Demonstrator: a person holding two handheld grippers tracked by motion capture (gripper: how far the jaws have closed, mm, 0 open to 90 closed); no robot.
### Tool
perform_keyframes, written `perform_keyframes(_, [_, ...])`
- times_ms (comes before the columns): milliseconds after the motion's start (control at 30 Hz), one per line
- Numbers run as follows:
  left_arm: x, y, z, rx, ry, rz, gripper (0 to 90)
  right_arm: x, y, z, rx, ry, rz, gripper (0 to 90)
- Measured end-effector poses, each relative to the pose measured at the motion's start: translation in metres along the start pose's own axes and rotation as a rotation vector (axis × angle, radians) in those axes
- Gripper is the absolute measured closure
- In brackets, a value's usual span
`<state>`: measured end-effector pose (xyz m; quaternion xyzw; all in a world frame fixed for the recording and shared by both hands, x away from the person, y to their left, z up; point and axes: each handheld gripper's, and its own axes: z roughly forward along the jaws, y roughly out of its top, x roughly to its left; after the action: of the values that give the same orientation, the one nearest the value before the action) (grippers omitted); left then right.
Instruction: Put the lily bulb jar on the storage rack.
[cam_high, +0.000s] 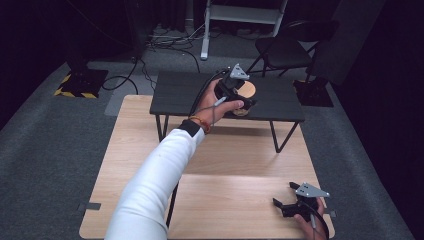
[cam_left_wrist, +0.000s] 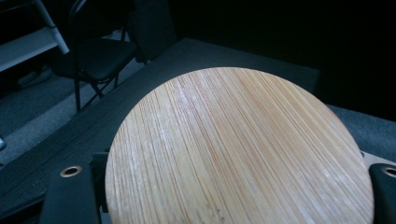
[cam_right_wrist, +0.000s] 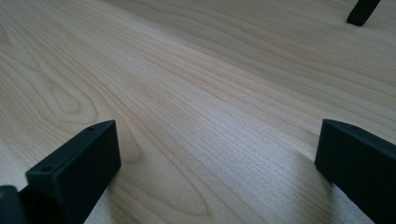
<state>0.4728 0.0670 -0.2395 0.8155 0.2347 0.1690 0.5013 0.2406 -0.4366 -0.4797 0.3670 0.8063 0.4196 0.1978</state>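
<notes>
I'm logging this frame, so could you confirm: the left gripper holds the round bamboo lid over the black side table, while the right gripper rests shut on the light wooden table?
Not quite: the right gripper is open, its jaws set wide apart over the light wooden table in the right gripper view. The left gripper does hold the round bamboo lid over the black side table.

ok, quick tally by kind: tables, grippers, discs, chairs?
Tables: 2, the light wood table and the small black table
Hand-held grippers: 2, left hand-held gripper and right hand-held gripper
Round wooden disc: 1
Black chair: 1
Total: 6
</notes>
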Motion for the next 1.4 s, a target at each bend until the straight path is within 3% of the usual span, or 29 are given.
perform_keyframes(67, [0.004,0.000,0.006,0.013,0.006,-0.001,25.0,0.000,0.000,0.000,0.000,0.001,-0.001,0.0])
perform_keyframes(200, [0.011,-0.006,0.014,-0.007,0.010,-0.017,25.0,0.000,0.000,0.000,0.000,0.003,-0.002,0.0])
perform_keyframes(333, [0.017,-0.010,0.016,-0.027,-0.014,-0.020,25.1,0.000,0.000,0.000,0.000,0.003,-0.003,0.0])
perform_keyframes(367, [0.018,-0.011,0.017,-0.031,-0.016,-0.040,23.8,0.000,0.000,0.000,0.000,0.003,-0.003,0.0])
perform_keyframes(467, [0.018,-0.014,0.014,-0.050,-0.003,-0.077,7.8,0.000,0.000,0.000,0.000,0.003,-0.003,0.0])
perform_keyframes(533, [0.017,-0.015,0.009,-0.060,0.002,-0.094,6.0,0.000,0.000,0.000,0.000,0.003,-0.003,0.0])
perform_keyframes(733, [0.007,-0.017,-0.022,-0.069,0.046,-0.075,0.9,0.000,0.000,0.000,0.000,0.003,-0.002,0.0])
perform_keyframes(800, [0.003,-0.023,-0.039,-0.093,0.058,-0.068,0.8,0.000,0.000,0.000,0.000,0.003,-0.002,0.0])
perform_keyframes(1100, [-0.026,-0.067,-0.109,-0.136,0.109,-0.025,0.4,0.000,0.000,0.000,0.000,0.003,-0.001,0.0])
perform_keyframes(1233, [-0.041,-0.089,-0.133,-0.154,0.134,-0.011,0.5,0.000,0.000,0.000,0.000,0.002,0.000,0.0])
perform_keyframes(1333, [-0.047,-0.103,-0.146,-0.155,0.128,-0.017,0.4,0.000,0.000,0.000,-0.001,0.002,-0.002,0.0])
perform_keyframes(1400, [-0.056,-0.114,-0.154,-0.145,0.143,0.004,0.5,0.000,0.000,0.000,-0.001,0.002,-0.002,0.0])
